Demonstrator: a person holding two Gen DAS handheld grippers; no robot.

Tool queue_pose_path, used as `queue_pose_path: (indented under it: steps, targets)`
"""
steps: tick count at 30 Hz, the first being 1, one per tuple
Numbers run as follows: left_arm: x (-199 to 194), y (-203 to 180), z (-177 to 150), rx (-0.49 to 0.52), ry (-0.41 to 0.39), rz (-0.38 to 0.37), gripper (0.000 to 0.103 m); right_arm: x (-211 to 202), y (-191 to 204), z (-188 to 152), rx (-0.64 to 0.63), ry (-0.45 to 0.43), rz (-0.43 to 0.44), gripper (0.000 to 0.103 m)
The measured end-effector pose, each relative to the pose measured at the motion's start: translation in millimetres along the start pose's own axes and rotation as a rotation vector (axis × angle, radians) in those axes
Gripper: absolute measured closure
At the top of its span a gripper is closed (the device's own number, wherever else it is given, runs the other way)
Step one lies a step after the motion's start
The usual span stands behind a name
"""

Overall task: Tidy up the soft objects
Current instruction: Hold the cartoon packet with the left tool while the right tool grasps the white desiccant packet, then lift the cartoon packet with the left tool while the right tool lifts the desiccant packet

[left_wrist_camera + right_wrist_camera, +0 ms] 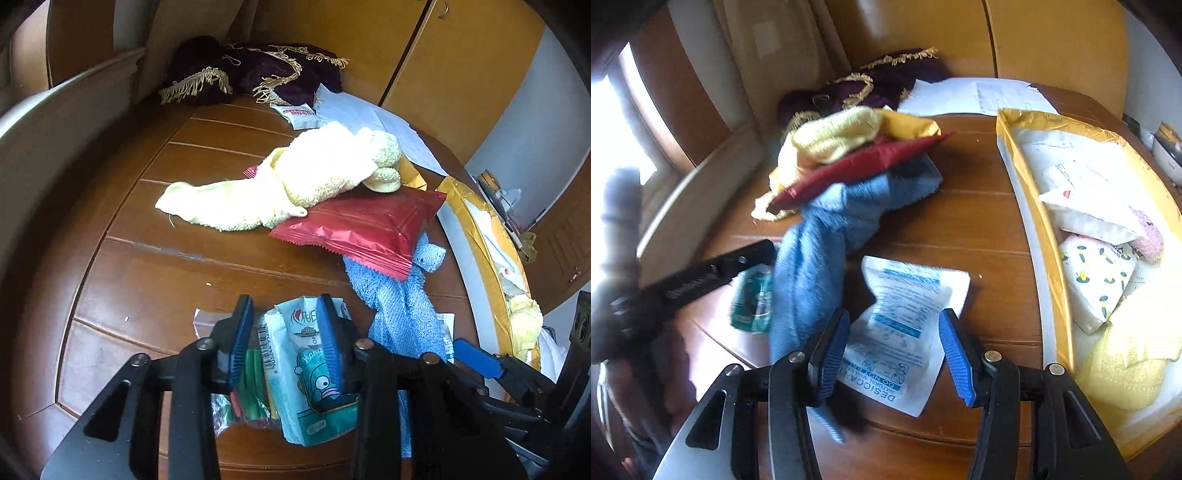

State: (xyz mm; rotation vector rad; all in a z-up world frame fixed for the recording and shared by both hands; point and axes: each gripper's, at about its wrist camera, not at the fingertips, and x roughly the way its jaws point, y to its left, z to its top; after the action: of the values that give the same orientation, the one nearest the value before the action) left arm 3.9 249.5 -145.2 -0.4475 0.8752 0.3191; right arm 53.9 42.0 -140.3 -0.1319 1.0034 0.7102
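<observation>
Each gripper, the left gripper [286, 332] and the right gripper [894, 350], is a black metal frame with slotted, wedge-shaped arms. Round silver pivot pins [202, 344] sit at the linkage joints. The jaws carry blue ribbed pads [955, 356] on black backing. No sleeve is clear enough to describe.

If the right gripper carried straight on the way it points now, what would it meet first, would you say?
Most likely the white desiccant packet, which lies on the table between the open fingers of the right gripper. Depth is hard to judge.
</observation>
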Motion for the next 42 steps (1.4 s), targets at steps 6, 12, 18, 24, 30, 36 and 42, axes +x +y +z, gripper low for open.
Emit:
queue_pose_path:
  steps: [6, 12, 18, 24, 30, 36, 42]
  targets:
    - [14, -8, 12, 0.068, 0.012, 0.008, 0.058, 9, 7, 8, -0.048, -0.007, -0.030, 0.058]
    - [2, -12, 10, 0.080, 0.014, 0.080, 0.058, 14, 12, 18, -0.088, 0.009, 0.070, 0.075]
    - [-35, -16, -16, 0.013, -0.050, 0.096, 0.058, 6, 10, 17, -0.099, -0.015, 0.127, 0.083]
    - [-40, -33, -37, 0.045, -0.052, 0.133, 0.056, -17, -2, 8, -0.079, -0.066, 0.156, 0.089]
    - [-16, -36, -34, 0.044, -0.023, 0.141, 0.060, -38, -12, -5, -0.049, -0.121, 0.178, 0.091]
    - [-8, -27, -21, 0.028, -0.011, 0.107, 0.071, -34, -8, 7, -0.087, -0.123, 0.241, 0.091]
    - [-5, -33, -19, 0.063, -0.009, 0.122, 0.071, -15, -8, 32, -0.097, -0.059, 0.428, 0.100]
